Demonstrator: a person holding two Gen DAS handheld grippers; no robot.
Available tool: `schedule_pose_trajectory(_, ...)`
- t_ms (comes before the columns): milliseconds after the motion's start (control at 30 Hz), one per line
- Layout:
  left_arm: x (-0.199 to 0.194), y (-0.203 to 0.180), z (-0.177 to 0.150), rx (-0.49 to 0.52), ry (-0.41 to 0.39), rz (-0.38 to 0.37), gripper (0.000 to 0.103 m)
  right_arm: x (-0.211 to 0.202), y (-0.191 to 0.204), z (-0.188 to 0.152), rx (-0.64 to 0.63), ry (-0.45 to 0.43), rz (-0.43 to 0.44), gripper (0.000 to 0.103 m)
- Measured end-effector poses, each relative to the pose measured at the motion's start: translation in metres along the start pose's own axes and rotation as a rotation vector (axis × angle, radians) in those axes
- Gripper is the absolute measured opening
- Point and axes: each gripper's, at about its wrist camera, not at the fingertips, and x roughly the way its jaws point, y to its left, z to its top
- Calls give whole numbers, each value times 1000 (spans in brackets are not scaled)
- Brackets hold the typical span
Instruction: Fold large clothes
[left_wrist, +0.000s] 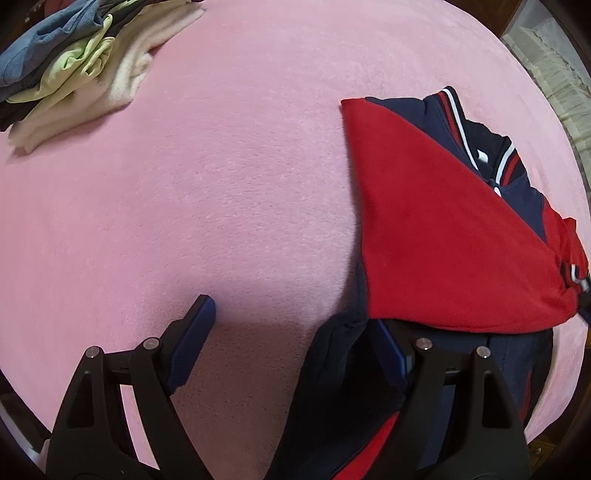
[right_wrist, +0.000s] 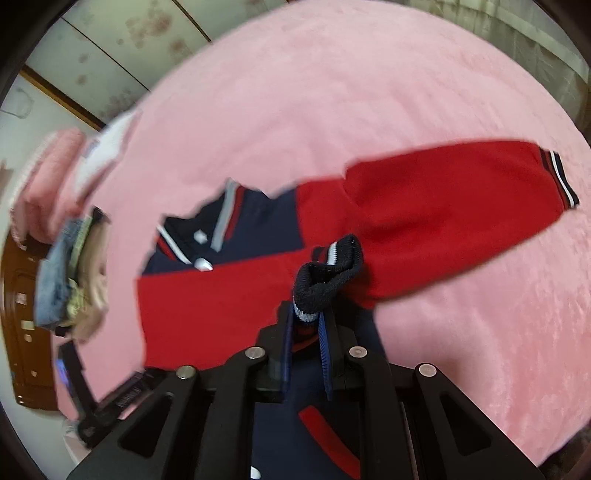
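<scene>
Right tongs (right_wrist: 308, 325) pinch sleeve cuff (right_wrist: 327, 278) of jacket (left_wrist: 443, 236); left tongs (left_wrist: 291, 347) wide apart, holding nothing. Risk: thin pinch, cuff may slip, fold undone.

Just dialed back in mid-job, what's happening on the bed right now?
A person is folding a red and navy jacket on the pink blanket. The right gripper is shut on the ribbed sleeve cuff, holding it over the jacket body. The left gripper stands open at the jacket's near edge. A stack of folded clothes sits aside.
</scene>
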Motion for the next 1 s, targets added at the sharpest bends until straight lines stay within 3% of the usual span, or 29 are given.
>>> schedule_pose_trajectory(233, -2, 22, -12, -93, -10, -30, 81, 7, 10, -11, -64, 4, -52, 15)
schedule_pose_trajectory(333, -6, 32, -18, -140, -20, -51, 81, 9, 10, -12, -86, 6, -45, 22)
schedule_pose_trajectory(433, -8, 48, -31, -228, -22, -96, 81, 15, 7, -13, -74, 36, -28, 28)
schedule_pose_trajectory(600, -10, 71, -45, -323, -18, -172, 81, 19, 2, -26, -16, 141, -17, 28)
schedule_pose_trajectory(733, -6, 94, -48, -392, -12, -234, 80, 17, -4, -43, -3, 165, 1, 28)
schedule_pose_trajectory(867, -1, 112, -56, -406, 7, -278, 80, 10, -2, -53, -33, 170, 19, 28)
schedule_pose_trajectory(1000, -11, 123, -58, -378, 30, -294, 81, -5, 8, -56, -78, 120, 69, 28)
